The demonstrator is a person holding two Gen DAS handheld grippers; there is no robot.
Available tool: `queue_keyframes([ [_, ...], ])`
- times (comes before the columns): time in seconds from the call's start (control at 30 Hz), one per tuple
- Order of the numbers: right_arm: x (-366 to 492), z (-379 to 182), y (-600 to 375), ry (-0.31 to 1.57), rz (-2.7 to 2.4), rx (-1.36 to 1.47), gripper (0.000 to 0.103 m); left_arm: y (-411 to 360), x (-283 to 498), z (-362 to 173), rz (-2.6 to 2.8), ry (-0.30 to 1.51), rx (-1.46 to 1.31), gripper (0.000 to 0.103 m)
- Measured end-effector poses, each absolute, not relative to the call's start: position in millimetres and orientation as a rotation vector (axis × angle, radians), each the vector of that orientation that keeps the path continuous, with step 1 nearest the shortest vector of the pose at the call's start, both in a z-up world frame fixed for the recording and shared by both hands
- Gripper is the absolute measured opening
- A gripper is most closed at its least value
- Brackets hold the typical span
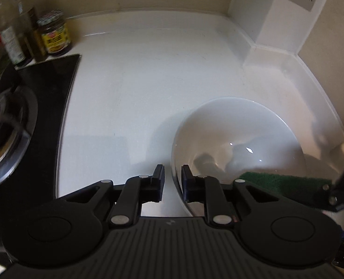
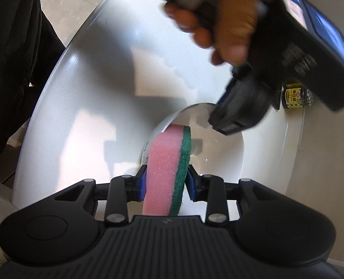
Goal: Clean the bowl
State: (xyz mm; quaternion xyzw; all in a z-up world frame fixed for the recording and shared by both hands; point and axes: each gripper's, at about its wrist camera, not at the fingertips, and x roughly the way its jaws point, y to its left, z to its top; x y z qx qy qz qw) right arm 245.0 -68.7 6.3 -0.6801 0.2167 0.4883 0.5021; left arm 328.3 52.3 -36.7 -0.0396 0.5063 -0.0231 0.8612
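Note:
A white bowl stands on the white counter. My left gripper straddles its near rim, one finger outside and one inside. A gap shows beside the rim, so the pads do not press on it and it is open. In the right wrist view my right gripper is shut on a pink sponge with a green scouring side, which stands on edge at the rim of the bowl. The sponge's green side shows at the bowl's near right. A person's hand holds the left gripper over the bowl's far rim.
A black glass cooktop with a gas burner lies left of the bowl. Bottles and a jar stand at the back left against the wall. A boxed wall corner rises behind the bowl. Dark clothing fills the counter's outer side.

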Motion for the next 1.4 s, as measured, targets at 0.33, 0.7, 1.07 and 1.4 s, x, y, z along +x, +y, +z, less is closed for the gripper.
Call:
queue_keyframes([
  [0.33, 225.6, -6.0, -62.9, 0.478, 1.176, -1.713, 0.029, 41.4, 353.3, -32.3, -0.181, 1.142, 0.125, 0.016],
  [0.7, 233.3, -8.3, -62.7, 0.502, 1.164, -1.692, 0.029, 59.7, 325.6, -27.5, -0.003, 1.041, -0.11, 0.021],
  [1.07, 231.0, -4.3, -67.1, 0.498, 1.152, -1.688, 0.03, 36.0, 324.0, -35.7, 0.01, 1.028, 0.003, 0.009],
  [1.4, 230.7, -1.4, -65.8, 0.531, 1.128, -1.655, 0.03, 44.1, 331.2, -30.6, -0.038, 1.041, 0.024, 0.009],
])
